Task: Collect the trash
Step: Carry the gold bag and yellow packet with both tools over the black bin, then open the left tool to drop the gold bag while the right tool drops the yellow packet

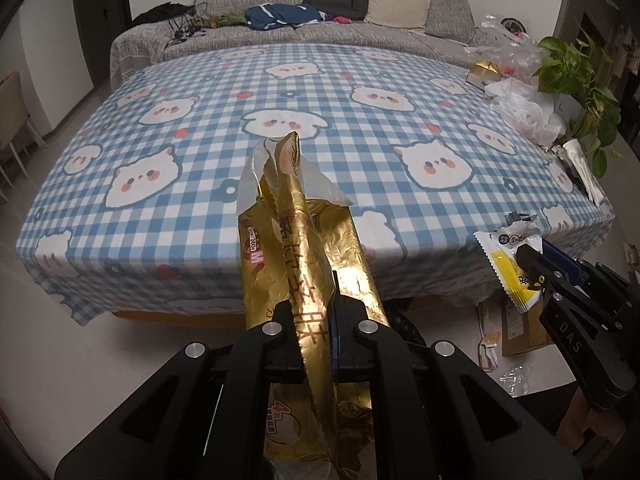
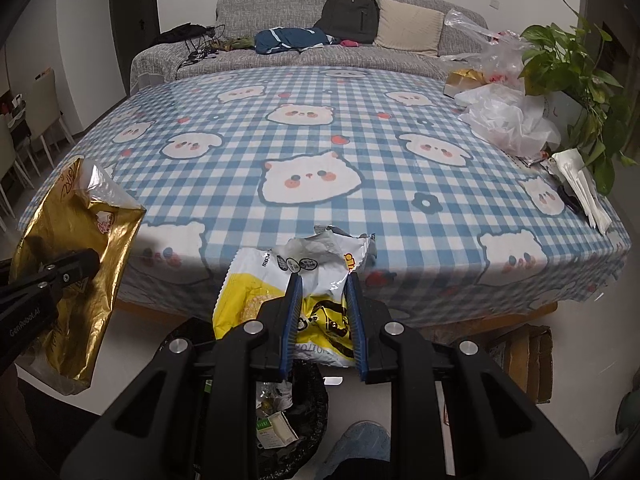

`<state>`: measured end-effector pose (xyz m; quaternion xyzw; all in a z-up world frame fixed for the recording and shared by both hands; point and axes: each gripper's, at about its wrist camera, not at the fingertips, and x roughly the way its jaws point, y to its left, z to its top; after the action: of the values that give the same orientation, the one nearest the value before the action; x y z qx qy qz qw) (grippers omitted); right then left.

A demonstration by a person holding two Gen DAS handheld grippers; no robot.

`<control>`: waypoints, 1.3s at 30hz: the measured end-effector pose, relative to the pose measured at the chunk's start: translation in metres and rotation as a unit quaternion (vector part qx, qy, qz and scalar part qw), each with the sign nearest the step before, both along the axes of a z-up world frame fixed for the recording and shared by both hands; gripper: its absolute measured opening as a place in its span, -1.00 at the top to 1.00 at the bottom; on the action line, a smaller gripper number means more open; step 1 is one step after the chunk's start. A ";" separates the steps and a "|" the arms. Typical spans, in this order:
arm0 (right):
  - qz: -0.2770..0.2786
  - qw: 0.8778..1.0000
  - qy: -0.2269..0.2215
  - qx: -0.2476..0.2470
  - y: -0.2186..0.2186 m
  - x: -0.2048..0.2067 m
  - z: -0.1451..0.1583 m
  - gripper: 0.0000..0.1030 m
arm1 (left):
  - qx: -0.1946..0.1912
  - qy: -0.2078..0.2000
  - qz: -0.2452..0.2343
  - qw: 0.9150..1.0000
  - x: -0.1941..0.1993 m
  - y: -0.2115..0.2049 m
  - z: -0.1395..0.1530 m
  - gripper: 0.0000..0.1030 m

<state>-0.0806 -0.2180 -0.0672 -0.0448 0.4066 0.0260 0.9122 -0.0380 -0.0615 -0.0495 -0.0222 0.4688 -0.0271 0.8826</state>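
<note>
My left gripper is shut on a crumpled gold foil snack bag, held in front of the table's near edge; the bag also shows in the right wrist view, with the left gripper on it. My right gripper holds a white and yellow snack wrapper between its blue pads, jaws partly closed on it; the wrapper also shows in the left wrist view. Below the right gripper stands a bin with a black liner holding scraps.
The table with a blue checked bear cloth fills the view. At its right edge lie plastic bags, a gold box, white napkins and a potted plant. A cardboard box sits on the floor. A sofa stands behind.
</note>
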 end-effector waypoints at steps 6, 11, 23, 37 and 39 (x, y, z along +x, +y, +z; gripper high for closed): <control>-0.006 1.000 0.008 0.001 -0.008 -0.020 -0.014 0.58 | 0.004 0.010 -0.001 1.000 -0.018 -0.004 -0.016 0.88; -0.008 1.000 0.013 0.001 -0.012 -0.031 -0.023 0.58 | 0.003 0.014 0.001 1.000 -0.029 -0.005 -0.028 0.88; -0.023 0.999 0.039 -0.002 -0.030 -0.046 -0.060 0.58 | -0.001 0.039 0.002 0.999 -0.040 -0.017 -0.072 0.88; -0.042 0.996 0.074 -0.007 -0.046 -0.037 -0.108 0.58 | -0.003 0.071 -0.012 0.997 -0.031 -0.038 -0.121 0.88; -0.043 0.996 0.075 -0.009 -0.047 -0.036 -0.110 0.58 | -0.002 0.075 -0.016 0.997 -0.029 -0.042 -0.126 0.87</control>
<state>-0.1165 -0.2646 -0.1770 -0.0328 0.4759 -0.0138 0.8788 -0.0673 -0.1033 -0.1756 -0.0188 0.5335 -0.0407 0.8446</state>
